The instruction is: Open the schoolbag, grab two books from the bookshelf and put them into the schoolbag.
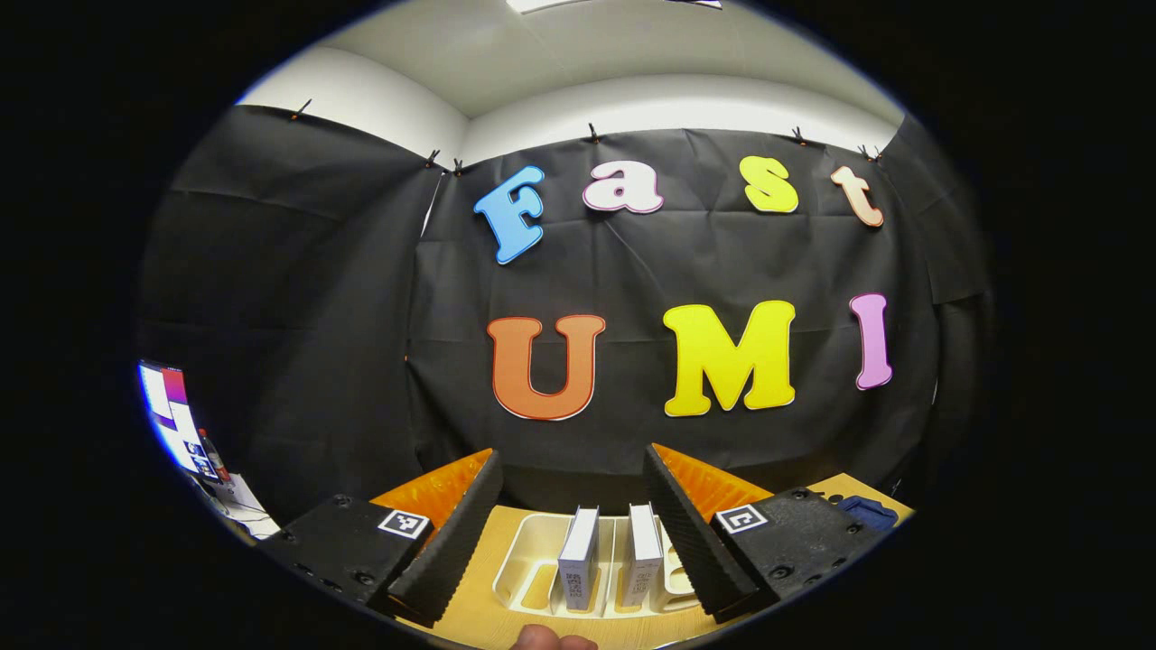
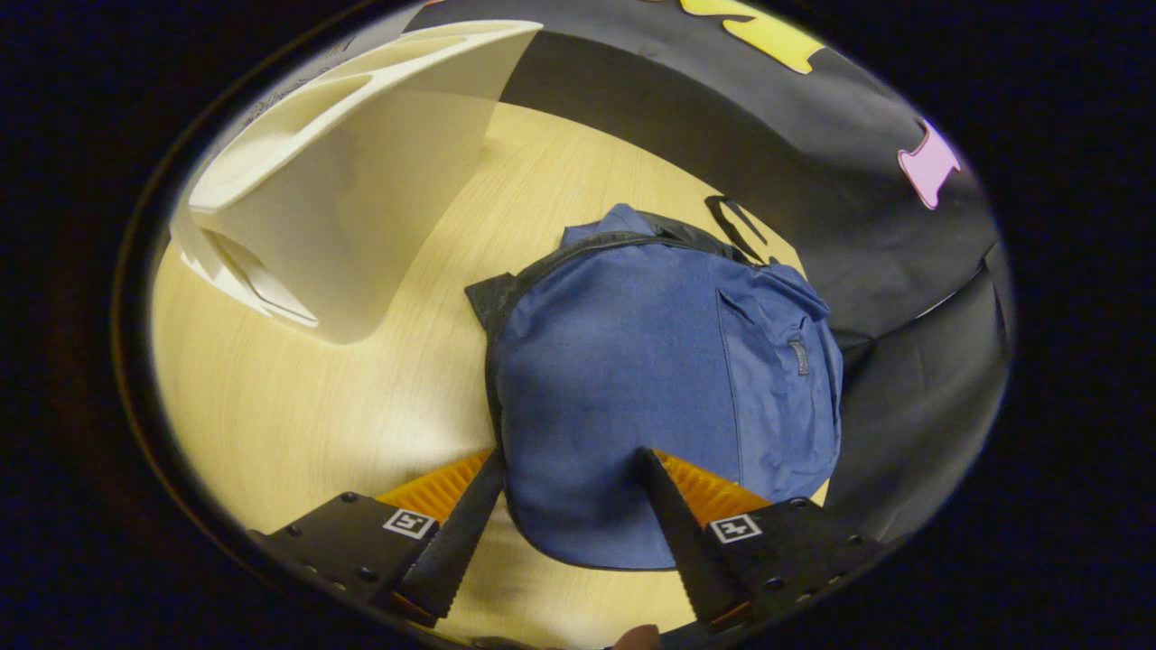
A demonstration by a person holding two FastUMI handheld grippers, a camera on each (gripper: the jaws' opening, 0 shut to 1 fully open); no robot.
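My left gripper [image 1: 573, 492] hangs released, fingers spread wide, nothing between them. Ahead and below it, two white books [image 1: 579, 557] stand upright in the pale bookshelf [image 1: 524, 564] on the wooden table [image 1: 479, 609]. My right gripper [image 2: 569, 492] is released too, over the blue schoolbag [image 2: 650, 379], zipper shut; the bookshelf sits off its left.

From my left gripper [image 1: 573, 524], two upright white books [image 1: 579, 558] [image 1: 643, 555] stand side by side in a cream plastic slotted bookshelf [image 1: 528, 564] on the pale wooden table [image 1: 470, 614] at twelve o'clock. Below my right gripper [image 2: 567, 515], a blue fabric schoolbag [image 2: 650, 379] lies flat on the table at twelve, with the bookshelf at ten.
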